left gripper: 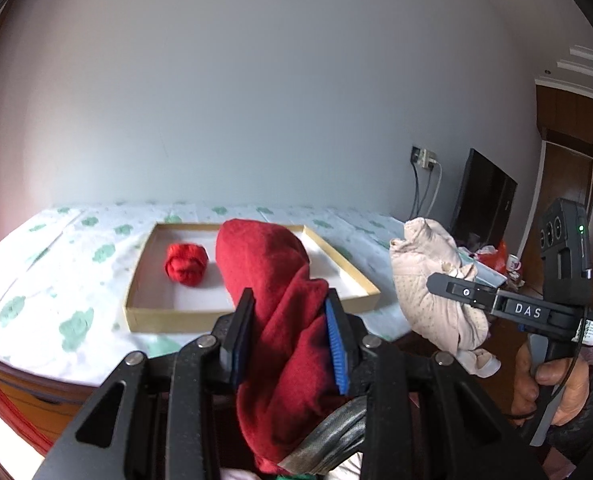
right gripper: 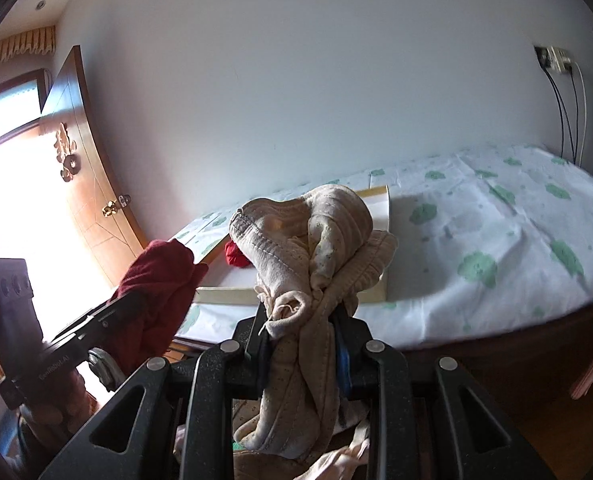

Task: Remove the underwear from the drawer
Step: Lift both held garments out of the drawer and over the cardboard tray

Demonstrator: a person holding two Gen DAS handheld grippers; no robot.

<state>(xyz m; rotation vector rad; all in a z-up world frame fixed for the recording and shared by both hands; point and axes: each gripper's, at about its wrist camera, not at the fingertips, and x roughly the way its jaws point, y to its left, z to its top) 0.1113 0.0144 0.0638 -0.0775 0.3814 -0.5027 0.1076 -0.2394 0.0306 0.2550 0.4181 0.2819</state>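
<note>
My left gripper [left gripper: 290,316] is shut on dark red underwear [left gripper: 272,280], held up in front of a shallow cardboard box [left gripper: 164,316] on the bed. A bright red rolled garment [left gripper: 186,264] lies inside the box. My right gripper [right gripper: 300,332] is shut on beige dotted underwear [right gripper: 316,240], held up near the box's right side. The right gripper with the beige piece [left gripper: 428,280] shows in the left wrist view, to the right. The left gripper with the dark red piece [right gripper: 156,280] shows at the left of the right wrist view. The drawer is not in view.
The bed has a white sheet with green prints [right gripper: 496,232]. A wall socket with cables [left gripper: 426,160] and a dark screen [left gripper: 484,200] stand at the right. A wooden door [right gripper: 84,168] is at the left. More cloth [right gripper: 336,456] hangs below my right gripper.
</note>
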